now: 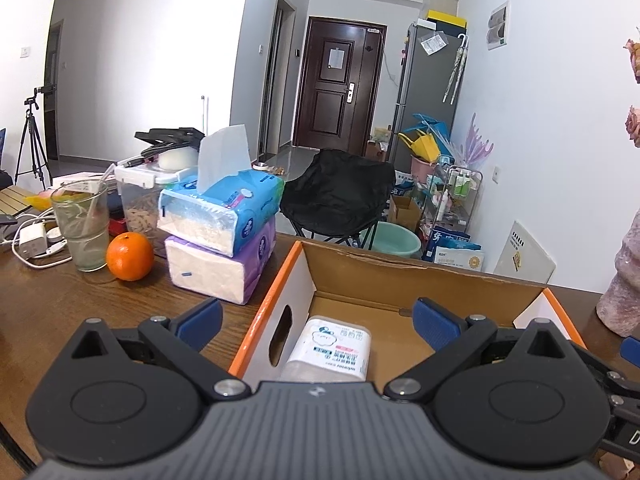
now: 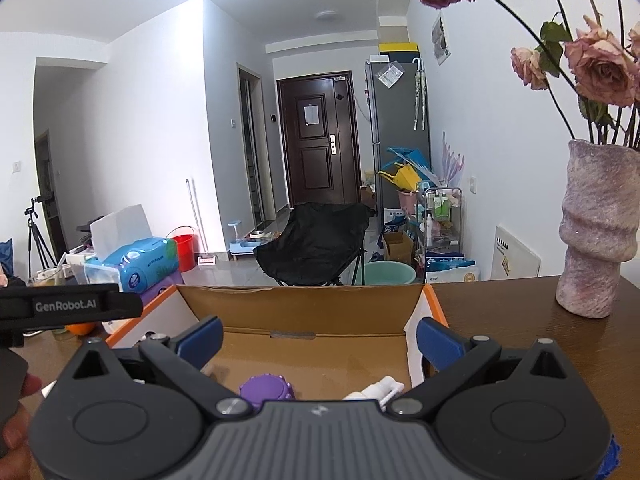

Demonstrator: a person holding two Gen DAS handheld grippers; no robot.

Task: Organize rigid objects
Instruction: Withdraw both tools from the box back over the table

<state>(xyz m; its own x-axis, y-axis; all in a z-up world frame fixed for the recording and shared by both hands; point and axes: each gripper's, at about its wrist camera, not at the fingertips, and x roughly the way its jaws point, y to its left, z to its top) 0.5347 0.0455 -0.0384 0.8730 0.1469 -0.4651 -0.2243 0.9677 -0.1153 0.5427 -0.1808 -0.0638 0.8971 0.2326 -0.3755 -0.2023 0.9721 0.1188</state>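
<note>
Left gripper (image 1: pixel 318 318) with blue pads fills the bottom of the left wrist view, jaws spread wide, holding nothing, hovering over the open orange-edged cardboard box (image 1: pixel 424 276) on the brown wooden table (image 1: pixel 80 312). Directly below it, lying flat on the box floor at the left wall: white translucent rectangular plastic container with a printed label (image 1: pixel 332 346). Looks light and stiff, smooth sides likely slippery; I'd pinch across the short width near the middle. Outside the box on the table: stacked blue and purple tissue packs (image 1: pixel 224 236), an orange fruit (image 1: pixel 129 256), a clear drinking glass (image 1: pixel 82 228); glass is the fragile one. Right wrist view: right gripper (image 2: pixel 320 340) also wide open and empty, over the same box. It shows what the left view misses: purple ribbed round cap (image 2: pixel 267 389) and white plastic spray nozzle (image 2: pixel 378 390) poking up at the near edge, bodies hidden behind the gripper. Probably light bottles; grip the body, not the nozzle. Textured pink vase (image 2: pixel 596 236) of dried roses stands on the table right of the box, tippy and breakable.
</note>
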